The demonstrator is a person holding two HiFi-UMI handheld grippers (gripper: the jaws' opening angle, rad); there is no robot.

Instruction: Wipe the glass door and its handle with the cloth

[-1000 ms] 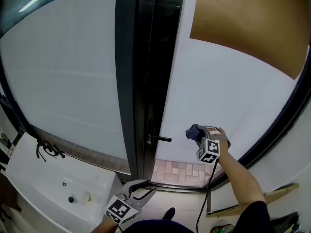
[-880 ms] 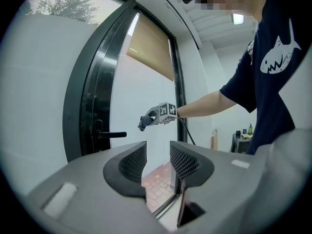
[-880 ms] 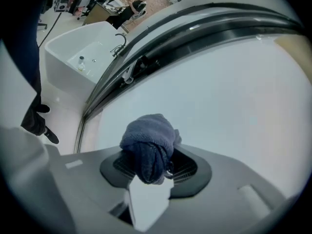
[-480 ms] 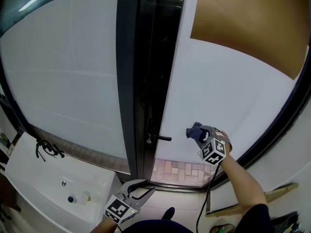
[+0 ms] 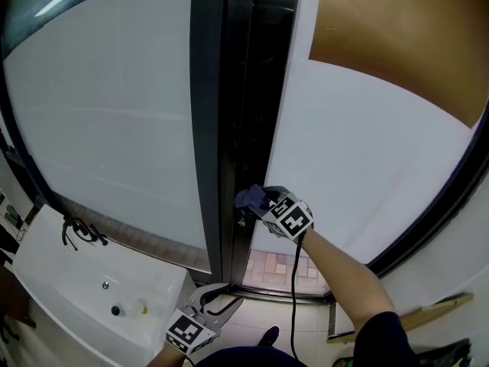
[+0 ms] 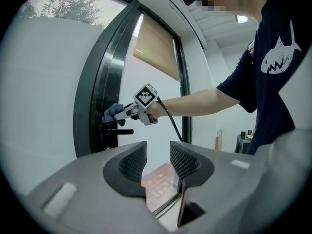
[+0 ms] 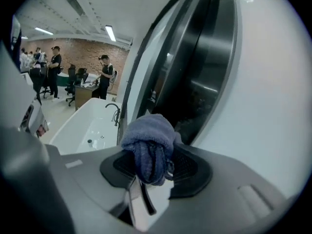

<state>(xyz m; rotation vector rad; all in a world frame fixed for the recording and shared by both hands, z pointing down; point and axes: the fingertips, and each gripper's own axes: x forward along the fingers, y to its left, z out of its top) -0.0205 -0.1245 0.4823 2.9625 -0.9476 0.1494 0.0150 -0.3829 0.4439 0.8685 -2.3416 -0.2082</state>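
One cloth (image 7: 147, 133) (in right hand-held gripper (image 7: 152, 165))

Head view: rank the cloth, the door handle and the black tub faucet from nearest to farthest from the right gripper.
1. Cloth: clamped in the right gripper itself, at the door's edge.
2. Door handle: just below the cloth.
3. Black tub faucet: far off to the left, on the white tub.

The cloth (image 7: 148, 145) is soft terry; the door frame (image 5: 256, 90) glossy dark metal.
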